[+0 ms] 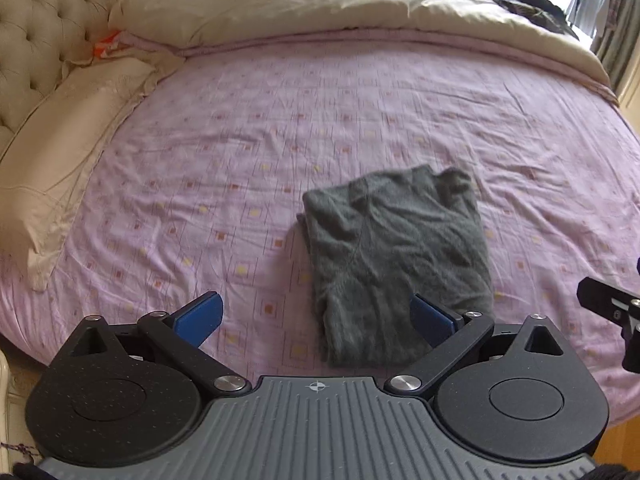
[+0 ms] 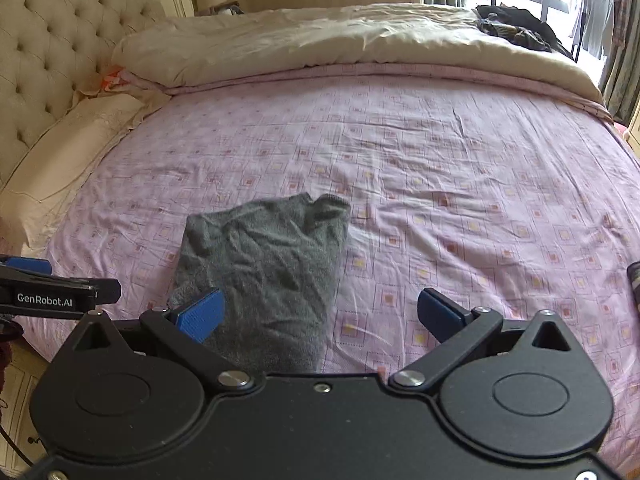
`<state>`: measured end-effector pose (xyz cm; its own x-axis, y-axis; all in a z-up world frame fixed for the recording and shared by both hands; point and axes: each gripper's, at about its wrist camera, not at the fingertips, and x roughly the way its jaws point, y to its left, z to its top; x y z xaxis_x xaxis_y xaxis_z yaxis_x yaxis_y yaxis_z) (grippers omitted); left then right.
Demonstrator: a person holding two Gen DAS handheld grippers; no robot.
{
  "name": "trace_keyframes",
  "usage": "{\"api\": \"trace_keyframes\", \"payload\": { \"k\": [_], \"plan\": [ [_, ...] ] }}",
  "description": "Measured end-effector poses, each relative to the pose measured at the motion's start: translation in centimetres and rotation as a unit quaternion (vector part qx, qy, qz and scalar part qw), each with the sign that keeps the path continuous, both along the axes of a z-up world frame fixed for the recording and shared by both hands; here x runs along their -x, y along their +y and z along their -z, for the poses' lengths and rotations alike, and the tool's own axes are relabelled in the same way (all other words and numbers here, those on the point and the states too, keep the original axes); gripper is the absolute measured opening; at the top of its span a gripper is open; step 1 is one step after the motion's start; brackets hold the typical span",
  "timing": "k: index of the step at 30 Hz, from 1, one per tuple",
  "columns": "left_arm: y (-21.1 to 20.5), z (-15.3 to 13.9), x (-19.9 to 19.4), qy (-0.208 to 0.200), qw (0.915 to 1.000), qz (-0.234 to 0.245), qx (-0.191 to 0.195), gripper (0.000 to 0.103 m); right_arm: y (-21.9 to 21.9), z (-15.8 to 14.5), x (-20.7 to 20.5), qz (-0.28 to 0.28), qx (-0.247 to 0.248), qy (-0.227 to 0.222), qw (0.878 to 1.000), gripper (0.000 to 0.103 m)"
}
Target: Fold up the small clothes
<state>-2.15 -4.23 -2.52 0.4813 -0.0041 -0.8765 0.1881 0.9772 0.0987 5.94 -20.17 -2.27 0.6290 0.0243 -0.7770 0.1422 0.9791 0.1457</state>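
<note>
Far left, along the bed's edge: a cream pillow (image 1: 60,160) against the tufted headboard (image 1: 36,32). Nothing there concerns the job.

My left gripper (image 1: 316,320) hovers over the near edge of the pink patterned sheet (image 1: 240,140), jaws spread wide, blue pads (image 1: 200,316) bare, nothing between them. Its right pad overlaps the lower corner of the garment in view; whether it touches the cloth I cannot tell.

The grey knit garment (image 1: 396,256) lies near the front middle of the sheet, already doubled into a rough rectangle, long axis running away from me. Layered edges show along its left side. The far right corner is bunched into a small raised lump, probably a cuff or collar.

Judgement on handling: soft, light, limp knit. It should drape and sag when lifted, so one-point pinches will let the layers slide apart. Fuzzy surface against the cotton sheet may cling a little, a help in holding the fold. I would take hold at the two near corners, pinching through all layers, and carry them over to the far edge, or first flatten that lump.

My right gripper (image 2: 320,316) sits just right of the left one, equally wide open, empty; its left pad overlaps the garment's near end.

Far right and back: a rolled beige duvet (image 2: 360,40) with dark clothes (image 2: 512,28) heaped on it.
</note>
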Motion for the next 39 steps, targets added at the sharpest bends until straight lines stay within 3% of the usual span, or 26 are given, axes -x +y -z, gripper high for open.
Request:
{"api": "trace_keyframes", "payload": {
  "k": [4,6,10,39],
  "plan": [
    [0.1,1.7,0.6,0.034,0.9994,-0.002,-0.001,0.101,0.0,0.7,-0.1,0.006,-0.009,0.014,1.0,0.102],
    [0.2,2.4,0.6,0.048,0.9988,-0.001,-0.001,0.093,0.1,0.9,-0.2,0.007,-0.011,0.019,1.0,0.102],
    [-0.2,3.4,0.4,0.073,0.9974,0.003,-0.001,0.091,0.4,1.6,-0.6,0.008,-0.014,0.029,0.999,0.102],
    [-1.5,5.0,-0.4,0.112,0.9938,0.0,0.001,0.091,-0.6,3.5,-1.9,0.026,-0.032,0.066,0.997,0.102]
  ]
}}
